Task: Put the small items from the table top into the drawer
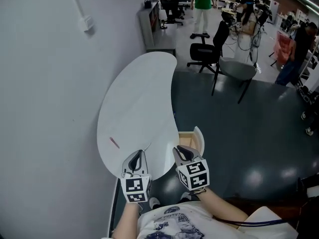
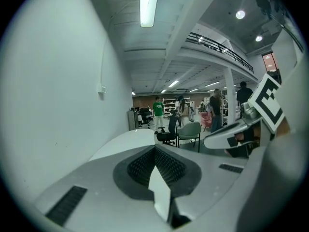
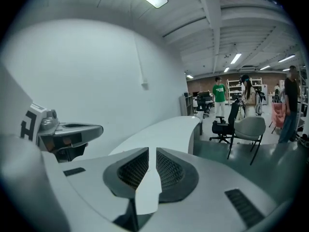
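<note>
A small pink stick-like item [image 1: 114, 143] lies on the white curved table [image 1: 139, 93] near its left front edge. Right of the table's front end a wooden drawer [image 1: 190, 140] stands pulled out; its inside is mostly hidden. My left gripper [image 1: 142, 153] hovers over the table's front edge, to the right of the pink item, jaws shut and empty [image 2: 155, 150]. My right gripper [image 1: 177, 150] hangs beside the drawer's near end. Its pads [image 3: 140, 166] stand a narrow slit apart with nothing between them. Both grippers point level across the room.
A white wall [image 1: 45, 108] runs along the table's left side. Beyond the table's far end stand a black office chair [image 1: 207, 51], a grey chair [image 1: 238, 71] and a low cabinet [image 1: 152, 26]. Several people stand at the back of the dark-floored room.
</note>
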